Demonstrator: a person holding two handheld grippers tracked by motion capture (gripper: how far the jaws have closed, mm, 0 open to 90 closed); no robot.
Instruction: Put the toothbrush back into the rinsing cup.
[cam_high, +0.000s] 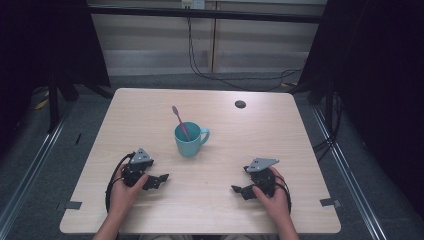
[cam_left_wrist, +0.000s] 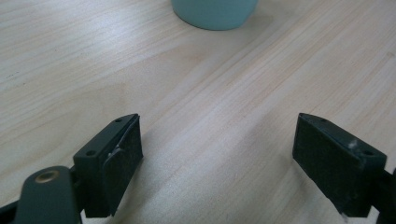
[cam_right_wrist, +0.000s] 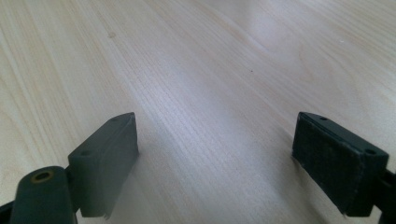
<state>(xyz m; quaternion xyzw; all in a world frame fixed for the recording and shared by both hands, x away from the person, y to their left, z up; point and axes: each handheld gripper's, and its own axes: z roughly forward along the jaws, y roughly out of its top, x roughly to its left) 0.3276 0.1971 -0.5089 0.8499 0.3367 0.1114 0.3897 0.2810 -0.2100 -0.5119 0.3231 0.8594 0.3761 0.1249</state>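
So nothing's really started yet, by the look of it. That teal mug (cam_high: 190, 140) sits mid-table with the pink toothbrush (cam_high: 180, 122) standing in it, leaning away from the handle. Left gripper (cam_high: 157, 181) rests on the wood just near-left of the mug, jaws spread wide, nothing between them. Right gripper (cam_high: 239, 190) rests near-right of the mug, a bit farther off, also wide open and empty. All the handling's left to do.

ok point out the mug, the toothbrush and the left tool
mug (cam_high: 188, 142), high view, on its front wall
toothbrush (cam_high: 179, 120), high view, on the pink handle above the rim
left tool (cam_high: 162, 178), high view, between its open tips
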